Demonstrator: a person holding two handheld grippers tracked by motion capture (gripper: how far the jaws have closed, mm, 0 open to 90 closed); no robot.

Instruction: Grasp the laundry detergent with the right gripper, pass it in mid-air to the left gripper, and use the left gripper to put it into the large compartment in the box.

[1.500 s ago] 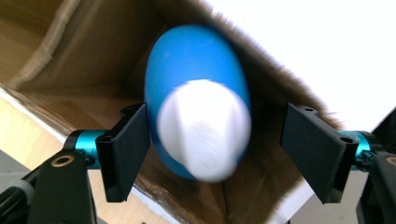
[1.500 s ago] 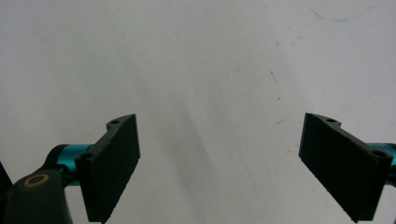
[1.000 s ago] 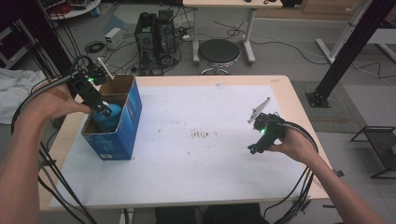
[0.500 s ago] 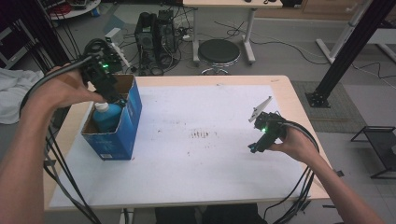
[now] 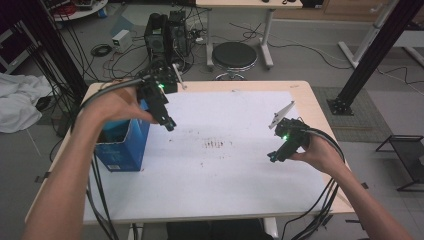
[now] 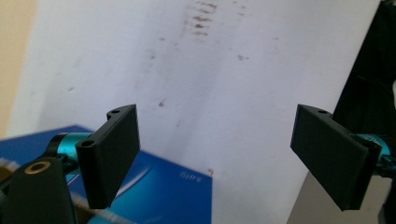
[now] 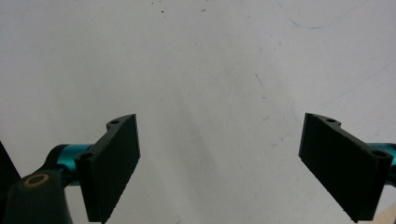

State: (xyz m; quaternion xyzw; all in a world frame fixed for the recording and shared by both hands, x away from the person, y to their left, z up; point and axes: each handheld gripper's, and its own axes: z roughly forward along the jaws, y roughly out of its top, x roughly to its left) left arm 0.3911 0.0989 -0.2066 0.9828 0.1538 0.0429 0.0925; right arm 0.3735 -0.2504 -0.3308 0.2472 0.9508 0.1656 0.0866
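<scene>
1. Open-topped blue cardboard box point(image 5: 122, 145): it is standing upright at the left edge of the white paper-covered table point(image 5: 235, 175), its opening facing up. Contents are too dark to identify.
2. Handling, as judged: the box is likely light and fairly stiff, its walls crushable; an upper rim wall is offering the best hold.
3. Axis: the box's longer side is seemingly running away from the person.
4. Left gripper point(image 5: 167, 122): it is hovering just right of the box, jaws spread wide, holding nothing.
5. Right gripper point(image 5: 274, 156): it is waiting well apart from the box, jaws wide, empty.
</scene>
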